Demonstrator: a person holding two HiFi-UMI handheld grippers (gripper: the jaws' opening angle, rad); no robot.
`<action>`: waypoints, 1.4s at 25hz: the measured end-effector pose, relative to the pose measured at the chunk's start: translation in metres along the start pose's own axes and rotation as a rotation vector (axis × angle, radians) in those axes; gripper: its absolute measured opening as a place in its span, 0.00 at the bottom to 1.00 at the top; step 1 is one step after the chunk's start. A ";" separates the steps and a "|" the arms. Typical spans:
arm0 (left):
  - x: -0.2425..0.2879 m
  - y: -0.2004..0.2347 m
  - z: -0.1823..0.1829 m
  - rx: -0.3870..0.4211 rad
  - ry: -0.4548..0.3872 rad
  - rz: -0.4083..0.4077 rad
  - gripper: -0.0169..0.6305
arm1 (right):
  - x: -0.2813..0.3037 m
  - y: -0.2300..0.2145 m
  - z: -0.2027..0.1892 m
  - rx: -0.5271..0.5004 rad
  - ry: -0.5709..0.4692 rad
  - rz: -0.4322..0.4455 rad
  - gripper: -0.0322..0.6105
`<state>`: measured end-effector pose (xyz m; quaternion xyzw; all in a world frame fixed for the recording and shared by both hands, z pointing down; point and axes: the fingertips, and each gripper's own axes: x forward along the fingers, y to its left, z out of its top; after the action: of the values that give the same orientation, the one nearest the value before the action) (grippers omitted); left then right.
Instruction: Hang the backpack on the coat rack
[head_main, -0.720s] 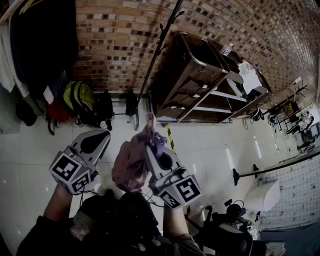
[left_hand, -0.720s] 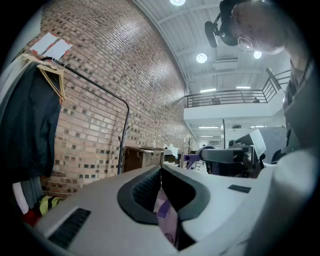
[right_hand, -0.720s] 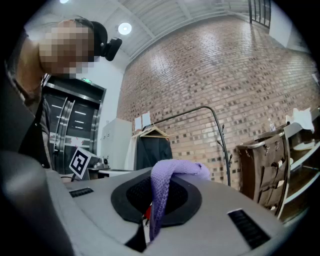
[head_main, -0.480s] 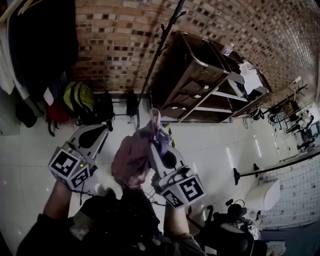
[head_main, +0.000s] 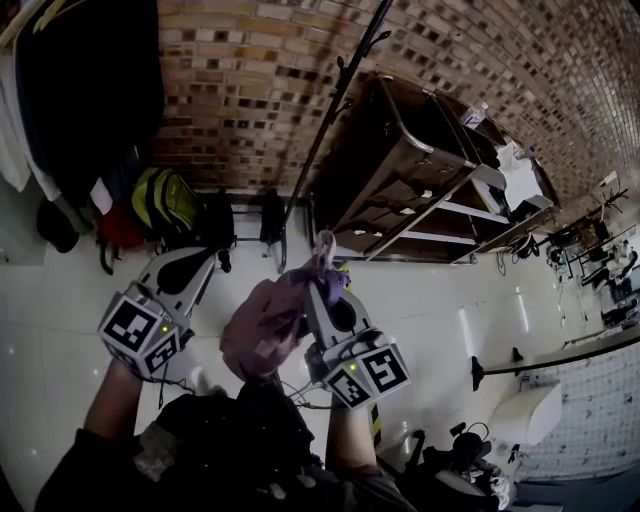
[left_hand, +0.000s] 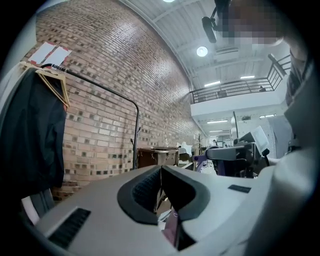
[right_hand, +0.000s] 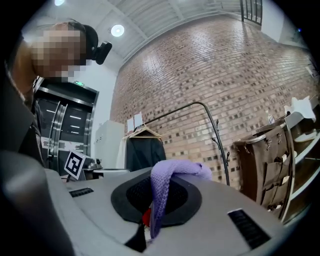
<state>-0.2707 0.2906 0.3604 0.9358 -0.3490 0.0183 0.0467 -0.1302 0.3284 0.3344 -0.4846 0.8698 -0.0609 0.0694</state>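
Head view: the left gripper (head_main: 205, 262) is held level over the white floor (head_main: 60, 300), jaws together with nothing in them. The right gripper (head_main: 322, 262) is beside it, jaws clamped on the strap (head_main: 323, 243) of the pink backpack (head_main: 262, 325). The backpack hangs below that gripper, between the two tools and clear of the floor. The coat rack (head_main: 338, 98), a dark pole with hooks, stands ahead against the brick wall (head_main: 250, 80), well apart from the strap. A wooden shelf unit (head_main: 420, 170) stands to its right and a green-and-yellow bag (head_main: 165, 200) lies at the wall's foot to its left. Left gripper view: the left gripper (left_hand: 161, 170) has its jaw tips meeting and nothing is pinched between them. A dark coat (left_hand: 30, 140) hangs on a black rail (left_hand: 100, 87) at the wall. Right gripper view: the right gripper (right_hand: 156, 185) is closed on the strap (right_hand: 172, 167), which loops up over the jaw tips.
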 end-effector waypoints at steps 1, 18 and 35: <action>0.008 0.005 -0.001 -0.007 0.002 0.010 0.09 | 0.007 -0.010 -0.002 0.007 0.006 0.004 0.06; 0.216 0.054 0.018 -0.026 0.020 0.101 0.09 | 0.095 -0.203 0.009 0.030 0.106 0.112 0.06; 0.338 0.081 0.007 -0.010 0.044 0.183 0.09 | 0.131 -0.317 0.002 0.007 0.169 0.204 0.06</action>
<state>-0.0683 0.0084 0.3817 0.8992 -0.4318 0.0415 0.0569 0.0666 0.0515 0.3796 -0.3865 0.9171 -0.0974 0.0034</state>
